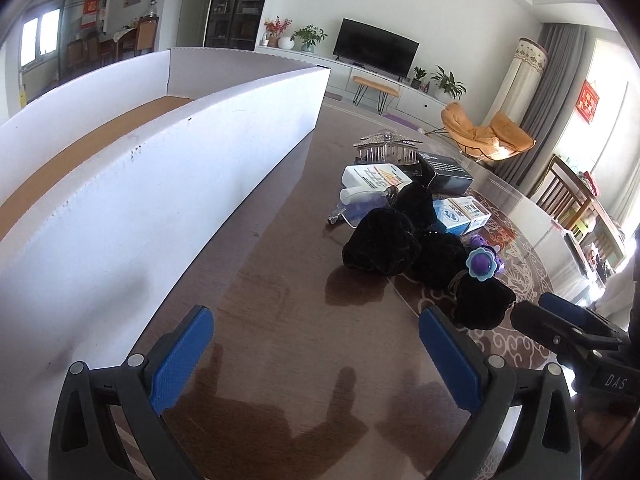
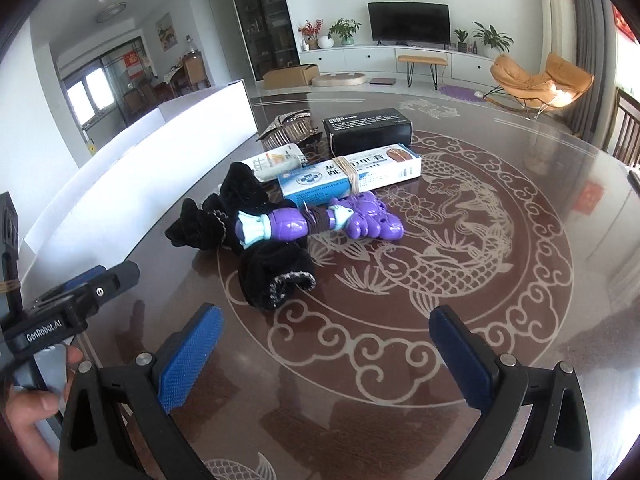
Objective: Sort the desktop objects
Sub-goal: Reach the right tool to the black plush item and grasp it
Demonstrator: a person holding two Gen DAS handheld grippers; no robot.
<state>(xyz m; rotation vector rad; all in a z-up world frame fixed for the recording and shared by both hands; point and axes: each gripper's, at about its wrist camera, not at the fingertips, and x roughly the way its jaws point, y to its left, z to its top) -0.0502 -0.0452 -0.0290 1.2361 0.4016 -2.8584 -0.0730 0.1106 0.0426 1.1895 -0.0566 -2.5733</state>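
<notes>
Tools both spread wide, nothing gripped: left tool bottom of left view, right tool bottom of right view, both hovering over bare counter. Pile just ahead, mid-frame: black velvet pouches nearest, w/ purple toy lying across them, long axis roughly left-right in right view. Behind that, blue-white box, then black box and hair comb. In left view pile sits right of center, so probably closer to right tool. White bin upper left, along counter's left side, empty as far as visible.
</notes>
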